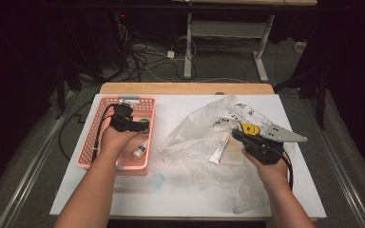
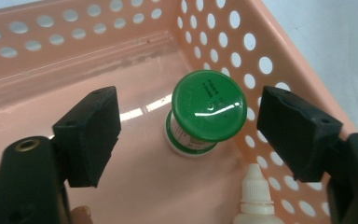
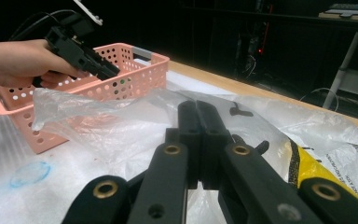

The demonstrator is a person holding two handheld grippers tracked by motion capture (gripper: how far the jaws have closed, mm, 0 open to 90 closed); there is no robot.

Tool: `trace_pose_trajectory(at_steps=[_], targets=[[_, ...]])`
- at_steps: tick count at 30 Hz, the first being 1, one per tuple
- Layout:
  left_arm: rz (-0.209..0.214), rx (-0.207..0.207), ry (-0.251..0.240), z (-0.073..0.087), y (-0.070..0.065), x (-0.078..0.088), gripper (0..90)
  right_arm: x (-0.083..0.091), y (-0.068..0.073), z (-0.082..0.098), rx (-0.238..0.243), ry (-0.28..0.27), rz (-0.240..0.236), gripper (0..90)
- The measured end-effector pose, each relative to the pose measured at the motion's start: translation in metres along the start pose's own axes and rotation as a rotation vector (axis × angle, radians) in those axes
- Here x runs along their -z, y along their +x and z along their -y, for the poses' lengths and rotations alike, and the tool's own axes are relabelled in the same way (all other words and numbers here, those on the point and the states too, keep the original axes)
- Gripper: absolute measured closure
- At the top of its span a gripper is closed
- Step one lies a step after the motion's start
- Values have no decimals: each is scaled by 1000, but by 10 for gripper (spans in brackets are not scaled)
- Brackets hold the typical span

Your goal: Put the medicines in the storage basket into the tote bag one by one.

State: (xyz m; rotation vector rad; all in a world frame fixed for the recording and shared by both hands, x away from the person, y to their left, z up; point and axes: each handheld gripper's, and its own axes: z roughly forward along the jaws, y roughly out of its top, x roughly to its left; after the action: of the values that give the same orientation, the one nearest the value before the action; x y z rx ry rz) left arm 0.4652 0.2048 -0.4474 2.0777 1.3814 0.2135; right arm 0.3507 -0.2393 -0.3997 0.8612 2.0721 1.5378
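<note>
A small bottle with a green cap (image 2: 209, 112) stands in the corner of a pink perforated basket (image 2: 279, 51). My left gripper (image 2: 193, 135) hovers over it, open, with one black pad on each side of the cap and not touching it. In the high view the left gripper (image 1: 132, 124) is over the basket (image 1: 88, 142), beside the green cap (image 1: 144, 122). My right gripper (image 1: 240, 135) rests over a crumpled clear plastic bag (image 1: 199, 137). Its jaws (image 3: 198, 116) are pressed together with nothing seen between them.
A white dropper bottle (image 2: 256, 196) lies in the basket next to the green-capped one, near the basket's front (image 1: 140, 150). A white tube (image 1: 219, 149) and a yellow-and-black packet (image 1: 249, 128) lie in the bag. A blue stain (image 1: 158, 180) marks the white table cover.
</note>
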Motion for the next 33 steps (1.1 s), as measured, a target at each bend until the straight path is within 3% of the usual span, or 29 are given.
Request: trace_pose_trajectory(at_steps=[7, 11, 15, 22, 33], targets=[[-6, -2, 14, -4, 1, -10, 275, 1, -2, 0, -9, -4, -1, 900], [-35, -44, 22, -8, -4, -13, 325, 2, -3, 0, -10, -10, -3, 900], [-33, -39, 28, -9, -4, -17, 381, 3, -2, -1, -15, -13, -2, 900], [-45, -69, 53, -7, -8, -21, 491, 3, -1, -1, -10, -12, -9, 900], [-56, -90, 43, -6, -10, -22, 501, 3, -2, -1, -6, -8, -1, 900]])
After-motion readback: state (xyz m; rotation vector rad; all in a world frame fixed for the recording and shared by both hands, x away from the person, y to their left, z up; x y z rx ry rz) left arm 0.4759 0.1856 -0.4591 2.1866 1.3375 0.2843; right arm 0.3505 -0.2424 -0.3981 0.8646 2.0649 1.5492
